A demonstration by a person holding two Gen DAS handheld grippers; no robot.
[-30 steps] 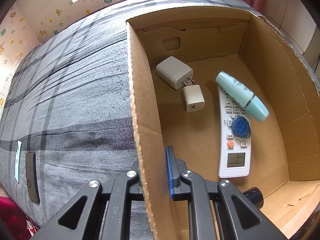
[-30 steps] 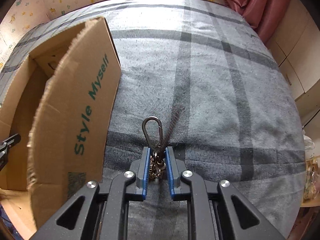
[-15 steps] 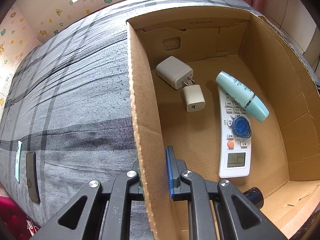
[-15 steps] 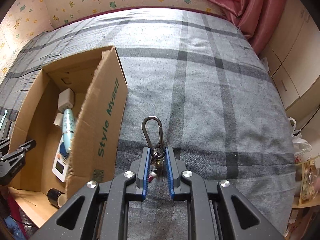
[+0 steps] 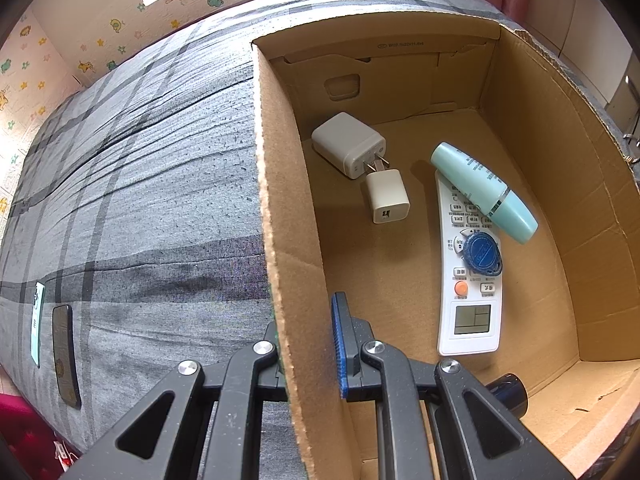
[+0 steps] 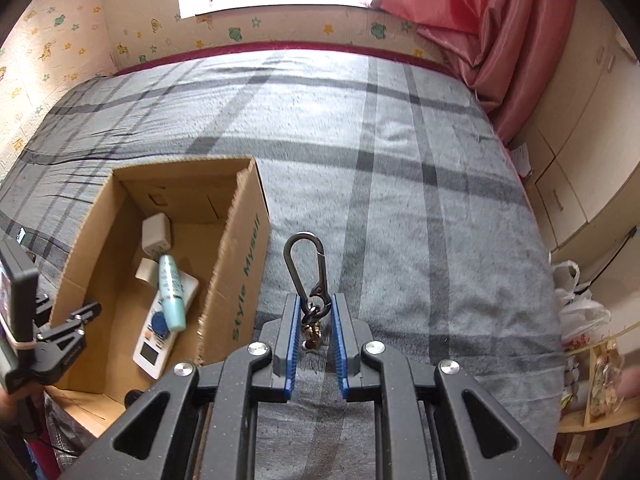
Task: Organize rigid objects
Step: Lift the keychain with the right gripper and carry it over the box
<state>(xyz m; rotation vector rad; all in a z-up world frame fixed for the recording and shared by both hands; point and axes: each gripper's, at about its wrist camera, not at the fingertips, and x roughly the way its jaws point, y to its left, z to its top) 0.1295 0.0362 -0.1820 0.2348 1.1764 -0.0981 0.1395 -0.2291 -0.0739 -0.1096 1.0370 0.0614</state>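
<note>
My left gripper (image 5: 306,344) is shut on the left wall of the cardboard box (image 5: 288,240), one finger inside and one outside. The box holds two white chargers (image 5: 352,150), a white remote (image 5: 468,276), a teal tube (image 5: 484,192), a blue round tag (image 5: 482,254) and a dark cylinder (image 5: 508,390). My right gripper (image 6: 314,312) is shut on a dark carabiner keychain (image 6: 306,268) and holds it high above the grey plaid bed, to the right of the box (image 6: 244,256). The left gripper (image 6: 60,336) also shows at the box's near left.
The box sits on a grey plaid blanket (image 6: 400,184) covering the bed. A dark phone (image 5: 66,360) and a teal card (image 5: 37,320) lie at the blanket's left edge. Pink curtain (image 6: 480,20) and cupboards (image 6: 580,140) stand on the right.
My right gripper has lifted the keychain well up off the blanket, so the box interior has come into its view. The left gripper has kept its hold on the box wall.
</note>
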